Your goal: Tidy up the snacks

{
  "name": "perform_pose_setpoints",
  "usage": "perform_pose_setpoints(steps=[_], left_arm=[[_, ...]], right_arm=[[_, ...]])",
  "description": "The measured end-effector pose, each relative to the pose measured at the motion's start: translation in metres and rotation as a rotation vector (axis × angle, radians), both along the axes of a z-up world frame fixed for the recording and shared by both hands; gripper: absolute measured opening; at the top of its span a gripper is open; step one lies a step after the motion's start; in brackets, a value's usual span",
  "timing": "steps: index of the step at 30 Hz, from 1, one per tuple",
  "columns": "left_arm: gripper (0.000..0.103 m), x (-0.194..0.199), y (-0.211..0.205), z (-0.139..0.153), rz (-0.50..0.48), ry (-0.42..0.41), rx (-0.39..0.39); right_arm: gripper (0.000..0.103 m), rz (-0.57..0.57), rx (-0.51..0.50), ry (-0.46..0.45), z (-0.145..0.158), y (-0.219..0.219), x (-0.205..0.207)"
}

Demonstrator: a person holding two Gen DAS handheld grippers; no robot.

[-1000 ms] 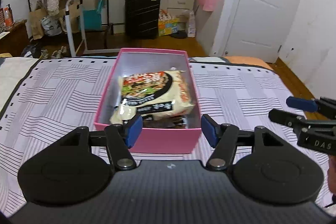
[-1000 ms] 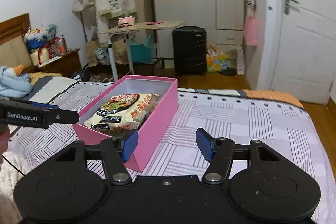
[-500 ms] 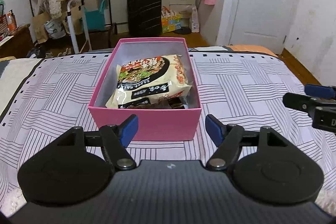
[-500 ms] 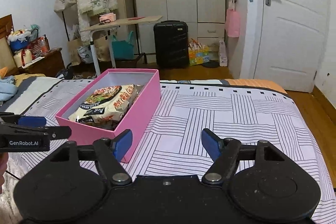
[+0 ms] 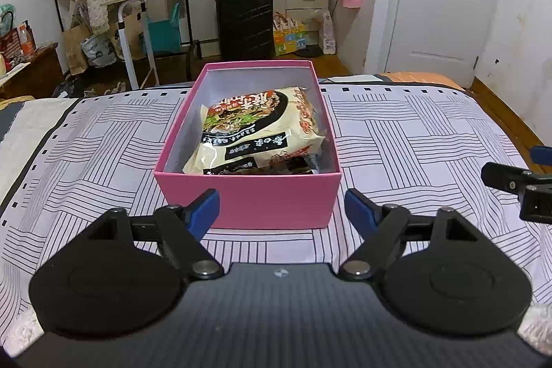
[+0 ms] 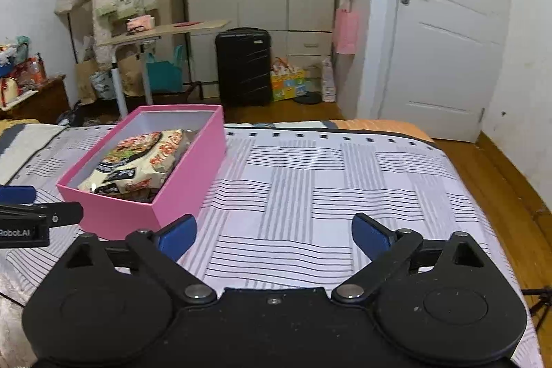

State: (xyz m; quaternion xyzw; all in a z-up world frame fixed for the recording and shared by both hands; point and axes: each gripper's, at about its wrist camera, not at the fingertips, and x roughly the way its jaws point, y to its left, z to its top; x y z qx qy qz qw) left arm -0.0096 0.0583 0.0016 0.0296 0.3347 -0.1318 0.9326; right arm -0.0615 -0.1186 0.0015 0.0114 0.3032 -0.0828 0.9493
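The pink box [image 5: 247, 206] sat on the striped bed [image 5: 414, 133], a noodle packet [image 5: 255, 130] lying inside it. The left claw [image 5: 283, 209] hung before the box's near wall, the right claw [image 6: 274, 235] beside it over the bedspread; both had just been spreading and gripped nothing.

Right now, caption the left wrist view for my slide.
Open left gripper faces a pink box holding noodle packs.

Pink box [image 5: 276, 206] blocks ahead — bedspread [image 6: 310, 195] rightward free.
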Motion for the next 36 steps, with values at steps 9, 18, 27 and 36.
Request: perform_pose_setpoints(steps=[9, 18, 27, 36], left_arm=[[0.098, -0.011, -0.013, 0.006, -0.036, -0.036, 0.022], [0.098, -0.019, -0.015, 0.01, -0.025, -0.047, 0.033], [0.098, -0.017, -0.012, 0.007, 0.003, -0.029, 0.038], [0.098, -0.016, -0.013, 0.003, 0.02, -0.053, 0.046]], right_arm=[[0.102, -0.003, 0.048, 0.047, 0.01, -0.001, -0.009], [0.102, 0.0, 0.019, 0.019, 0.013, 0.011, -0.016], [0.102, -0.023, -0.004, -0.002, 0.009, 0.009, -0.016], [0.102, -0.038, -0.019, -0.033, 0.004, 0.013, -0.015]])
